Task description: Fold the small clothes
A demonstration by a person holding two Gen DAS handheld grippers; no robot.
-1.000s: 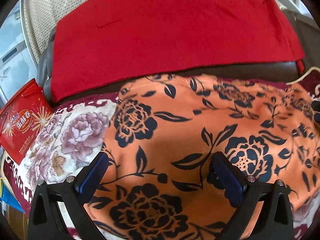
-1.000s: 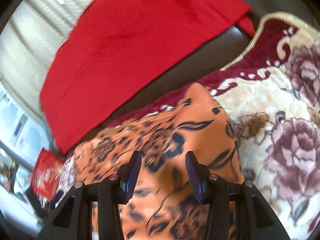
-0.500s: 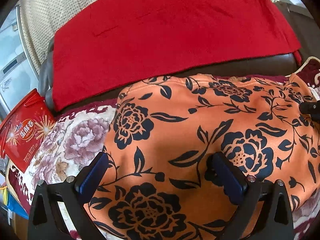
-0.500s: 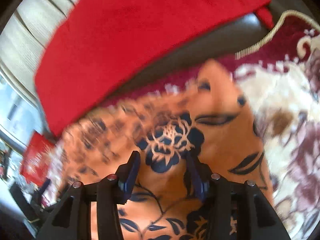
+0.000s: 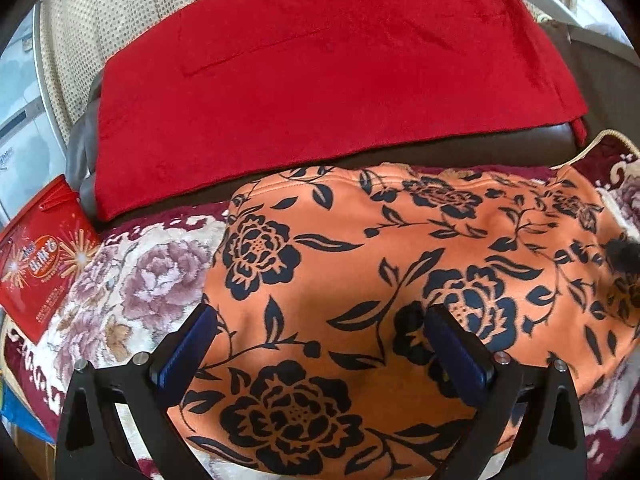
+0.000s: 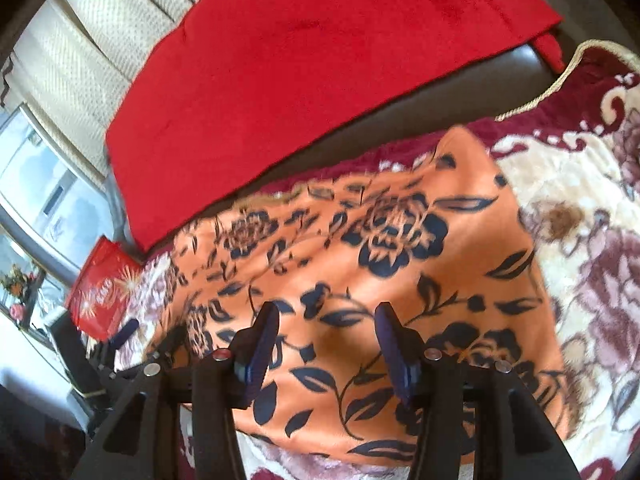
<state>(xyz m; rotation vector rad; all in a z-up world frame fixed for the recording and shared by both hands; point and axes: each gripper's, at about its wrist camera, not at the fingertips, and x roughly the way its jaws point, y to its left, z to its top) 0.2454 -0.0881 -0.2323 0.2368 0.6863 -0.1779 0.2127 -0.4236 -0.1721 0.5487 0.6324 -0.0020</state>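
An orange garment with dark blue flowers (image 5: 360, 280) lies spread flat on a floral blanket (image 5: 132, 280); it also shows in the right wrist view (image 6: 380, 272). My left gripper (image 5: 320, 332) is open and empty, low over the garment's near left part. My right gripper (image 6: 328, 332) is open and empty, over the garment's near right part. A blurred dark tip of the right gripper (image 5: 622, 254) shows at the right edge of the left wrist view. The left gripper (image 6: 120, 340) shows at the left in the right wrist view.
A red cloth (image 5: 320, 72) hangs over the dark sofa back (image 5: 480, 146) behind the garment. A red printed bag (image 5: 36, 256) stands at the left end of the blanket. Cream curtains (image 6: 92, 48) and a window are further back.
The garment's far edge has settled flat and reaches further right. The right gripper has pulled back toward the garment's near edge, still open. The left gripper has hardly moved.
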